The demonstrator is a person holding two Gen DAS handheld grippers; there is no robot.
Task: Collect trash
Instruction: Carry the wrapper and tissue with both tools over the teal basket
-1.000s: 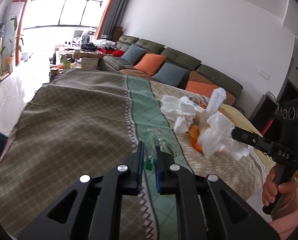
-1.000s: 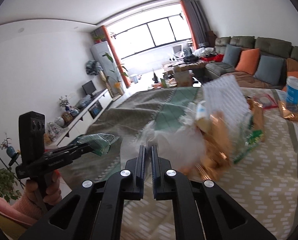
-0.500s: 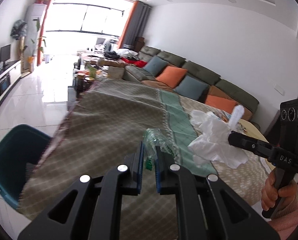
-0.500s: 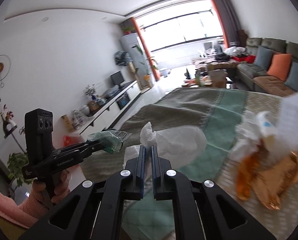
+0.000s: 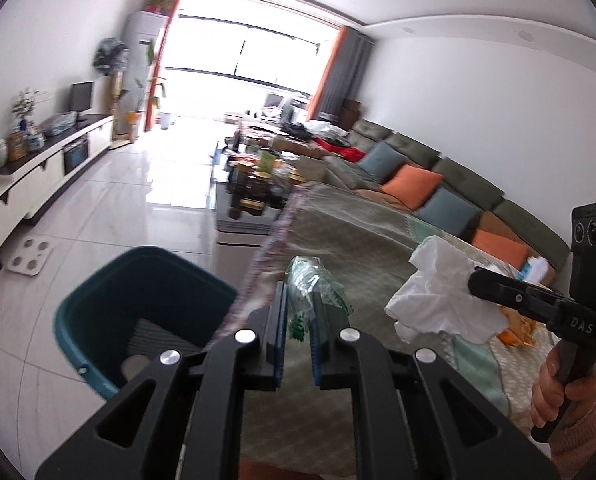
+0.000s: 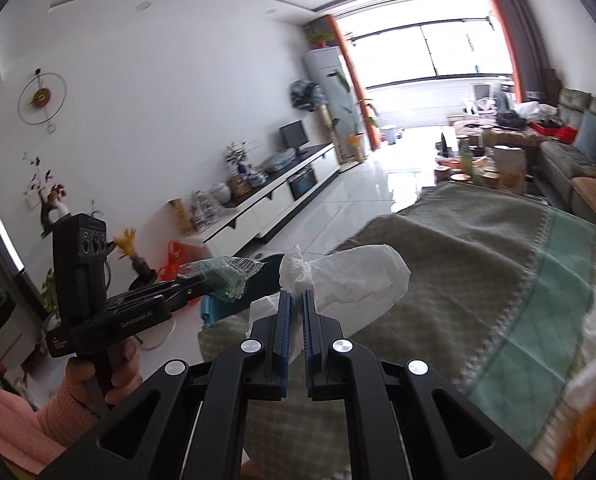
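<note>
My left gripper (image 5: 299, 294) is shut on a crumpled clear green plastic wrapper (image 5: 312, 286), held over the table's left edge; the same wrapper (image 6: 226, 276) shows in the right wrist view. My right gripper (image 6: 296, 294) is shut on a wad of white tissue (image 6: 354, 276), also seen as white tissue (image 5: 442, 296) at the right gripper's tip (image 5: 474, 282) in the left wrist view. A teal trash bin (image 5: 98, 320) stands on the floor below and left of the table edge, open-topped. Only a sliver of the bin (image 6: 222, 310) shows behind the left gripper (image 6: 202, 284).
The table wears a green-grey patterned cloth (image 5: 362, 248). More trash (image 5: 518, 320) lies at its right. A coffee table (image 5: 254, 184), sofa (image 5: 438, 184) and TV cabinet (image 5: 46, 164) ring a white tiled floor (image 5: 118, 204). A white scale (image 5: 30, 256) lies on the floor.
Both grippers swung left with their loads, away from the trash pile toward the table's edge. The teal bin has come into the left wrist view.
</note>
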